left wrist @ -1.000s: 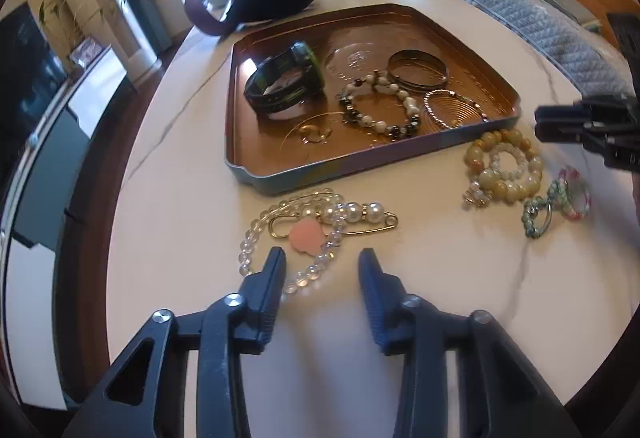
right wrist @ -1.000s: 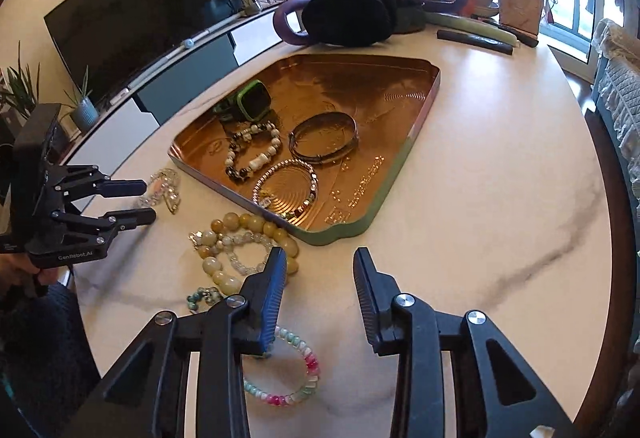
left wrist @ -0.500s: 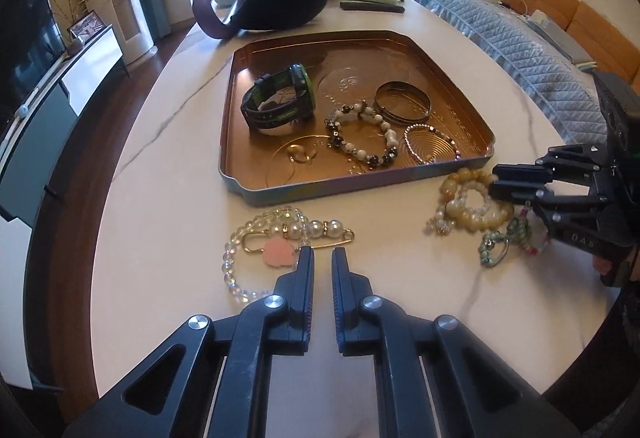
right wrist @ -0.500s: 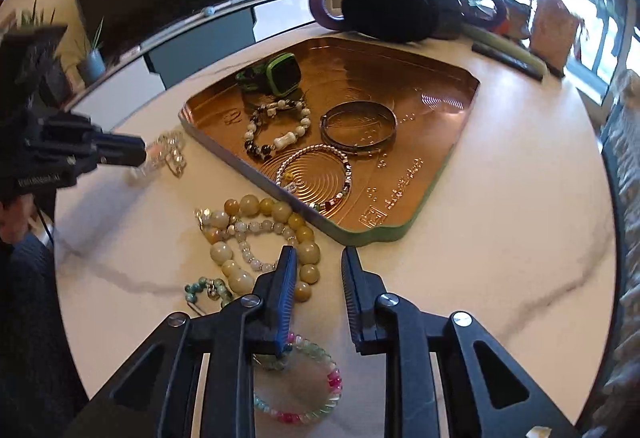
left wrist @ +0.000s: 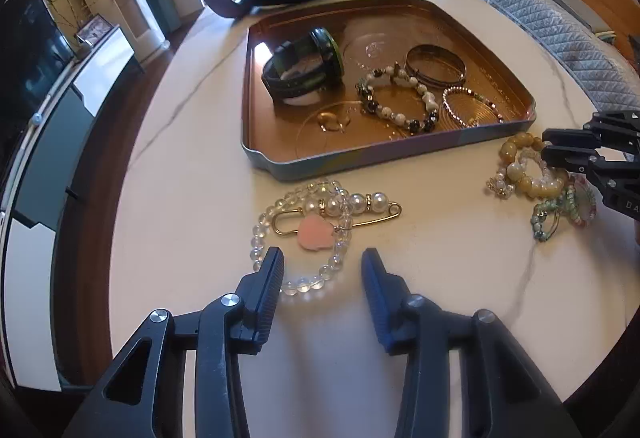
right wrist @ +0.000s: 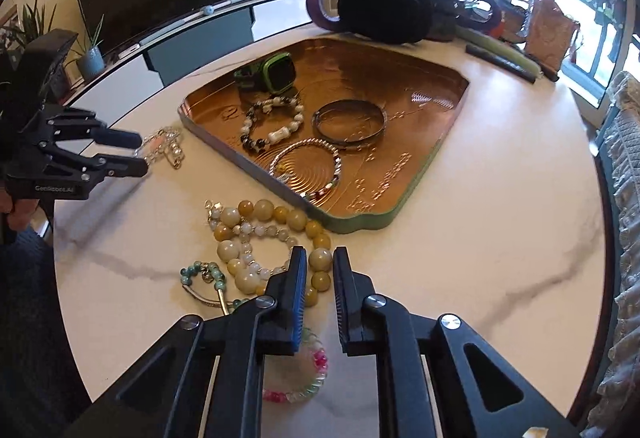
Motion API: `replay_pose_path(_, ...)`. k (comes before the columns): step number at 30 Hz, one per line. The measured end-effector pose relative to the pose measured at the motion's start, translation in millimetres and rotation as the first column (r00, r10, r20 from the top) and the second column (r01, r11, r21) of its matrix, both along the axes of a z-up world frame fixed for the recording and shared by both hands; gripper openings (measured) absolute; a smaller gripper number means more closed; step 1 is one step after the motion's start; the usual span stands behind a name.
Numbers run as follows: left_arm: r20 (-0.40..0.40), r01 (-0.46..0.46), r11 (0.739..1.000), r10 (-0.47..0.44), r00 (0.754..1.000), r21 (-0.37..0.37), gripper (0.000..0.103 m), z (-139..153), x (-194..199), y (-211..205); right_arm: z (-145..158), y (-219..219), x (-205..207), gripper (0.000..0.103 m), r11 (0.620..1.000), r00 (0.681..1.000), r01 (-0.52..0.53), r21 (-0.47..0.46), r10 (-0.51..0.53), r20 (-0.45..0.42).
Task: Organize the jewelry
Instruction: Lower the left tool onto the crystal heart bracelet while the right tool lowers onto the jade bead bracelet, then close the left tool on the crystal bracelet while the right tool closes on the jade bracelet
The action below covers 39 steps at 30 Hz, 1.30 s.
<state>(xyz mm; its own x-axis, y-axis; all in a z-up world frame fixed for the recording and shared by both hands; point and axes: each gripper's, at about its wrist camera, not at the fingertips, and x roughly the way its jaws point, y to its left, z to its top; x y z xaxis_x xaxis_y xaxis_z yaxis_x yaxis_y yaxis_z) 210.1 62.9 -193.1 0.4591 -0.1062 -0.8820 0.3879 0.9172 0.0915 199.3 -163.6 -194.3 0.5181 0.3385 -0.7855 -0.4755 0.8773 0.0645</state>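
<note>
Nearest me, the left tongs [left wrist: 322,258] stand open over the table [left wrist: 440,298]. Their jaws have just been opening. The near curve of a clear bead bracelet [left wrist: 258,228] lies in the gap between them, but neither pad presses on it. That looks like lining up for a pick rather than a hold. The bracelet is tangled with a pink charm [left wrist: 316,234] and a pearl pin [left wrist: 356,202], so closing there might drag all three along.

Over to the right, the right tongs [right wrist: 320,252] are almost closed, their jaws just eased a touch wider. A fat bead of the yellow bead bracelet [right wrist: 264,208] sits in the narrow gap. I cannot tell whether the pads actually pinch it. A round bead is a slippery thing to catch, which may be why the grip is so tight and so low.

Around that bracelet the remaining loose pieces lie in a heap:
- a green bead piece [right wrist: 204,278] touches it on the left;
- a pink-and-green bracelet [right wrist: 304,390] lies partly under the tongs.

Just beyond both piles is the copper tray [left wrist: 360,162], its near wall close to the loose pieces. That is surely where everything is bound. Inside, things are laid apart so each can be seen:
- a green watch [left wrist: 304,72] on the left;
- a small gold ring [left wrist: 328,120] in front of it;
- a black-and-white bead bracelet [left wrist: 394,106] in the middle;
- a metal bangle [left wrist: 436,66] and a thin beaded bracelet [left wrist: 468,106] on the right.

The far half of the tray is bare, with room for the rest. I'd judge the job about half done.
</note>
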Motion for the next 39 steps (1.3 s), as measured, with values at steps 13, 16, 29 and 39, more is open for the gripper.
replay_pose_path(13, -0.017, 0.094, 0.963, -0.102, 0.995, -0.252, 0.008, 33.1, -30.7, -7.3, 19.4, -7.8, -10.3, 0.011, 0.998, 0.995, 0.041, 0.04, -0.044, 0.086)
replay_pose_path(16, -0.007, 0.085, 0.933, -0.093, 0.996, -0.349, 0.008, 45.4, -35.7, -1.4, 27.9, -12.6, -13.9, 0.011, 0.998, 0.99, 0.052, 0.038, -0.057, 0.126)
replay_pose_path(29, -0.029, -0.089, 0.826, 0.087, 0.996, -0.557, 0.008, 69.1, -16.0, 49.6, 72.6, -32.8, -24.4, 0.011, 0.986, 0.965, 0.058, 0.157, -0.096, 0.246)
replay_pose_path(39, -0.083, -0.06, 0.849, 0.019, 0.996, -0.525, 0.008, 48.4, -10.4, 24.2, 47.6, -37.4, -7.3, 0.012, 0.983, 0.991, 0.059, 0.174, -0.079, 0.108)
